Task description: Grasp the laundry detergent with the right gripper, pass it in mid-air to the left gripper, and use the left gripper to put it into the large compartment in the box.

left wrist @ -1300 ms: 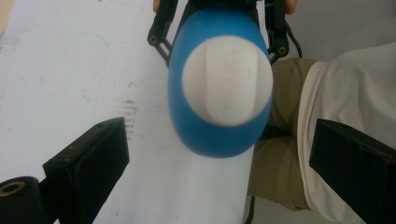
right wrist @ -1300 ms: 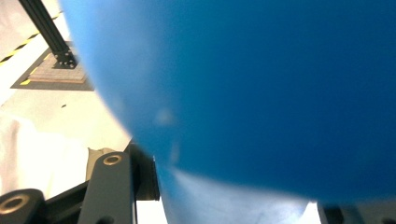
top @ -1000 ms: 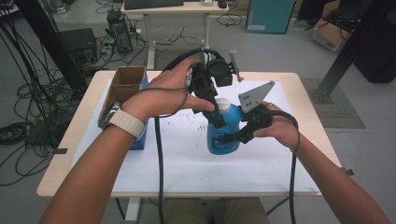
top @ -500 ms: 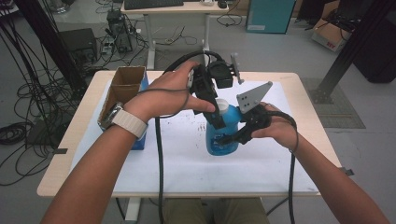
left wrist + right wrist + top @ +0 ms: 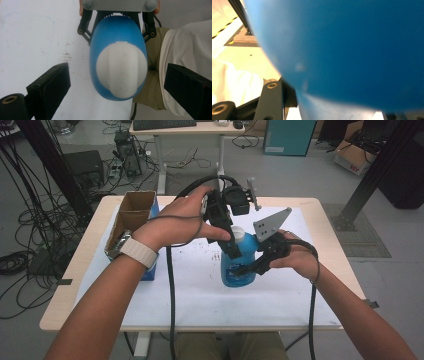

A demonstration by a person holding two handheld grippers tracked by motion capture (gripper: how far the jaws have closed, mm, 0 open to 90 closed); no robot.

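Right gripper (image 5: 250, 265): your jaws are clamped on the body of the blue bottle (image 5: 239, 262), taking it from the side at mid-height; in the right gripper view the blue wall presses right up against the lens. Left gripper (image 5: 117, 82): jaws stand apart, one on each side of the white cap (image 5: 121, 70), neither pad touching it as far as the left gripper view shows. You are looking straight down the bottle's axis there.

The bottle stands upright near the middle of the table (image 5: 310, 315), on the white sheet, with the cardboard box (image 5: 131, 217) well apart at the left.

Handling, as a judgement: smooth rounded plastic, likely slippery and somewhat yielding under a squeeze; contents cannot be told, so treat it as possibly heavy. Your body grip looks like the right anchor. Take the cap across its flatter sides, low on the cap, and close squarely before twisting, or the pads may slide off the dome.
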